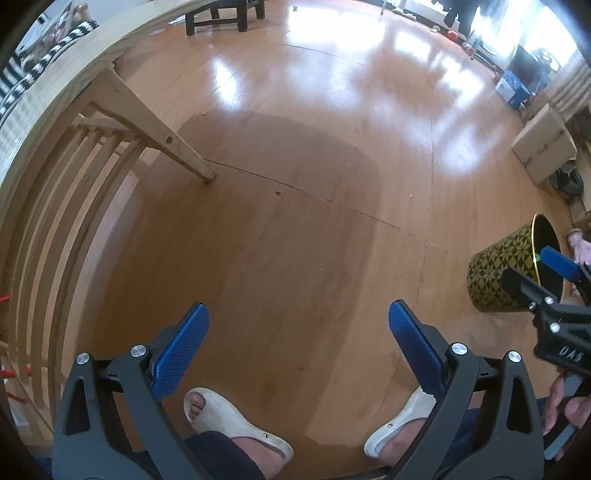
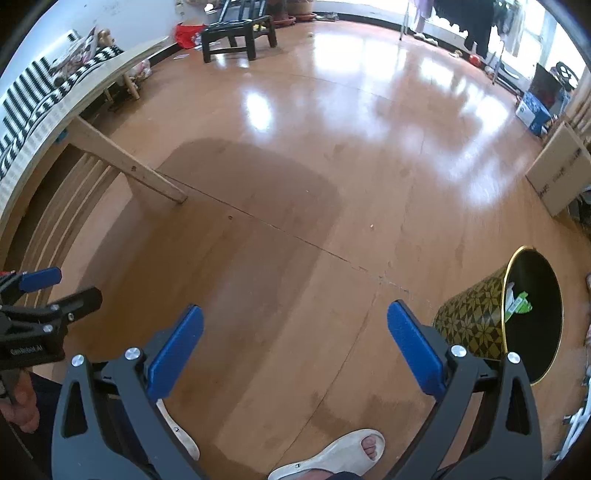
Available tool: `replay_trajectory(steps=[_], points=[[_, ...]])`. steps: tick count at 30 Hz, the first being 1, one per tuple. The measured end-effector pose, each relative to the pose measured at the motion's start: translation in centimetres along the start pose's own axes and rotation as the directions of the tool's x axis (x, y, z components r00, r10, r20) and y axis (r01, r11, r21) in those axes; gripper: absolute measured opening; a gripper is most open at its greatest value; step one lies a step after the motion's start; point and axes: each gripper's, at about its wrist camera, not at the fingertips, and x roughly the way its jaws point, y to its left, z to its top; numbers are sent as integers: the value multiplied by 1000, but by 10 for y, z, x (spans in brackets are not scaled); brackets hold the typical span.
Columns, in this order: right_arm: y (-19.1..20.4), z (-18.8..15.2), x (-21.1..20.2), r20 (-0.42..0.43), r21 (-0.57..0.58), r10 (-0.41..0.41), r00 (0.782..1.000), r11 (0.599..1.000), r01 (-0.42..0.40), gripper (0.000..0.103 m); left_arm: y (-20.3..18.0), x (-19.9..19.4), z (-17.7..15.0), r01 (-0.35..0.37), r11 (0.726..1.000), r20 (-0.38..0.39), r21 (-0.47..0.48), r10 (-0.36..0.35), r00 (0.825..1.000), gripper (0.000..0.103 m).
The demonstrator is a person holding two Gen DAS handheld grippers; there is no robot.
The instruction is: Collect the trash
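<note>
A round bin point(image 2: 476, 325) with a gold and black star pattern stands on the wooden floor at the right; it also shows in the left wrist view point(image 1: 498, 269). Green and white packaging point(image 2: 517, 301) lies inside it. My left gripper point(image 1: 297, 332) is open and empty above bare floor. My right gripper point(image 2: 295, 334) is open and empty, just left of the bin; its side shows in the left wrist view point(image 1: 546, 280) in front of the bin's mouth. A small speck point(image 2: 372, 226) lies on the floor farther out.
A wooden bed frame point(image 1: 122, 99) with a slanted leg runs along the left. Cardboard boxes point(image 2: 557, 166) stand at the right. A dark stool point(image 2: 236, 33) stands far back. The person's feet in white sandals point(image 1: 236, 424) are below the grippers.
</note>
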Motion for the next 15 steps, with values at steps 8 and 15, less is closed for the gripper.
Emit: replay_trajectory(steps=[8,15], points=[[-8,0,-7,8,28,6,1000,1000,-6,96,-6,0,2,-35,999,23,22,35,999,95],[-9,-2,-8,10,32,-1,1000,1000,0,96,-6,-2,2,-35,999,27,25,34,999,95]])
